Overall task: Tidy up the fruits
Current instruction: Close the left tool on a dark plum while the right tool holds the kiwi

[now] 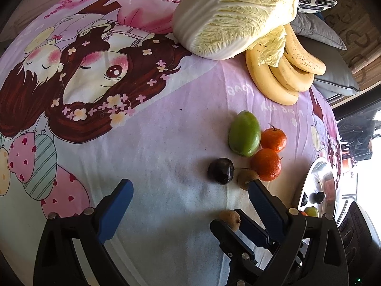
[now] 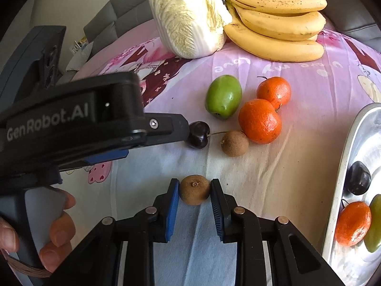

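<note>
Right wrist view: my right hand-held gripper (image 2: 194, 190) pinches a small brown fruit (image 2: 194, 190) on the bed (image 2: 273, 166), bound, I judge, for the tray (image 2: 343, 166); my left hand-held gripper (image 1: 190, 188) hangs spread, clear of the rest.

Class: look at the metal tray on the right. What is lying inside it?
Inside the metal tray lie a dark cherry, an orange mandarin and a green fruit. The picture edge cuts off the tray's far side, so anything there is unseen.
</note>
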Available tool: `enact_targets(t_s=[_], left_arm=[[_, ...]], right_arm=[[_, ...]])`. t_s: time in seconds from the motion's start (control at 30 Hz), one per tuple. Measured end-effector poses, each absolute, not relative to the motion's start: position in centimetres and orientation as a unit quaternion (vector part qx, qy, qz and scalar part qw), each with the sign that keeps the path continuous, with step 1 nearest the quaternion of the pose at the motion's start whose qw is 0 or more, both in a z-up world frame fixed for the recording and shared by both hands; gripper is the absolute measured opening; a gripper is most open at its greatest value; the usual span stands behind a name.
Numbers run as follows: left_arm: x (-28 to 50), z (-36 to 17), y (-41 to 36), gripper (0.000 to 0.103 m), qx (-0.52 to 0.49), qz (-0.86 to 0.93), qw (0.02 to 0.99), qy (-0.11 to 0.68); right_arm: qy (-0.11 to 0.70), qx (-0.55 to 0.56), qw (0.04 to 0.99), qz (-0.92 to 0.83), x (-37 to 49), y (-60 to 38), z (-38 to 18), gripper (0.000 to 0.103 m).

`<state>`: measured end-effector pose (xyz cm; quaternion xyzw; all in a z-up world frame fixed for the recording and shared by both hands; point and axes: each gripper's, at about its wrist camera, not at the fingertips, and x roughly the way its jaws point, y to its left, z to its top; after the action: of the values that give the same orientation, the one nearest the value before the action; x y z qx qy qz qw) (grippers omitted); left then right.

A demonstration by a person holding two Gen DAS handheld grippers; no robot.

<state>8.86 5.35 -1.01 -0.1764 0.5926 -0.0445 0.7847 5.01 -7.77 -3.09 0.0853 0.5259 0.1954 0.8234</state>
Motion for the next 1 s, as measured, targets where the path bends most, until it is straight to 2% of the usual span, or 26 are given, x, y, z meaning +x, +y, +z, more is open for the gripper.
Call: enact_targets(t_s=[0.1,0.17,0.4,0.47,0.73,0.87,1.0], left_arm=[[9.0,-1.1,5.0,0.096,-0.177,-0.051,0.785,0.591],[9.2,-1.2,4.6,0.088,-0.178,-0.057,0.783,0.594],[9.6,-1.6,3.5,0.086,-0.174,-0.071,0.782,0.594],[9.8,-1.7,3.2,0.071,-0.173,-0.076,0.782,0.594],[10.2,-1.1,2.0,0.063,-0.158,-0.091,0.8,0.572],[10.5,-1.5,1.6,0.052,-0.153,-0.094,0.796,0.578],[10.7,-1.7,1.5,0.047,-0.149,-0.092,0.797,0.578]], right_arm=[[0.523,0.09,0.826,0.19,4.7,-8.6,-2.9,0.028],[0.52,0.093,0.829,0.183,4.6,-9.2,-2.6,0.028],[0.51,0.104,0.837,0.169,4.5,-11.3,-1.8,0.028],[0.51,0.107,0.837,0.167,4.1,-11.6,-1.5,0.028],[0.507,0.119,0.838,0.163,4.1,-12.7,-1.3,0.028],[0.507,0.121,0.838,0.162,4.5,-12.2,-1.5,0.028],[0.507,0.123,0.837,0.163,4.5,-12.3,-1.5,0.028]])
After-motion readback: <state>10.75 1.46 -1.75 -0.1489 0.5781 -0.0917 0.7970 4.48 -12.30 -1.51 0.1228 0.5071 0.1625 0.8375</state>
